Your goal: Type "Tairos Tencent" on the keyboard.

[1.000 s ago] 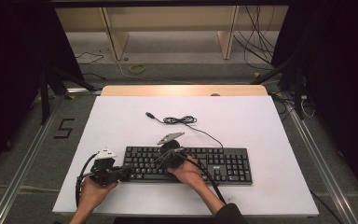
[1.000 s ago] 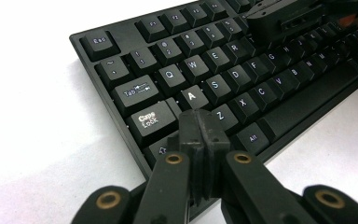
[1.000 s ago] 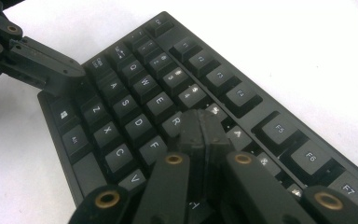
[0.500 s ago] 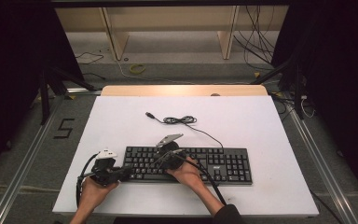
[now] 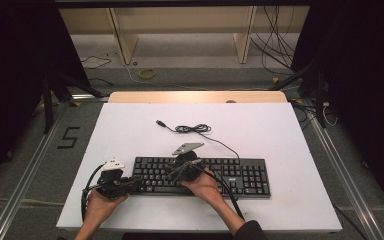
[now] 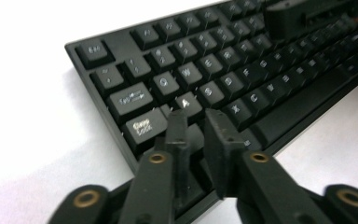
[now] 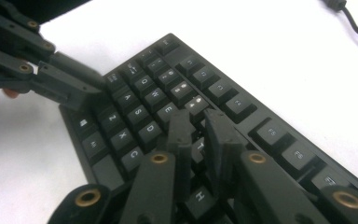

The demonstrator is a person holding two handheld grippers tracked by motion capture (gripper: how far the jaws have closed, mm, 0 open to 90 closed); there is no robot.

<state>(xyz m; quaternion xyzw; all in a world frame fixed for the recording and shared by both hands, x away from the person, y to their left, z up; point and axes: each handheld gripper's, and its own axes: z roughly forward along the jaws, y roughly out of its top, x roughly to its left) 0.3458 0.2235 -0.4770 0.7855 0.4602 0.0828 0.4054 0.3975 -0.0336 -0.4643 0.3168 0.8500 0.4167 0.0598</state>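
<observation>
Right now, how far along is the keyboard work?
Nothing visibly finished: the keyboard lies flat, its cable loose on the table. In hand: left gripper at Caps Lock, right gripper near T, jaws just opened slightly, nothing between them. What remains cannot be told.

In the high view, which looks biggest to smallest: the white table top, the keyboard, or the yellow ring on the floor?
1. White table top, by far the largest.
2. Keyboard.
3. Yellow ring, smallest, though it lies farther from the camera, which shrinks it somewhat.

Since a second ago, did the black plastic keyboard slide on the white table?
No. The black plastic keyboard keeps its spot below the coiled black cable.
</observation>
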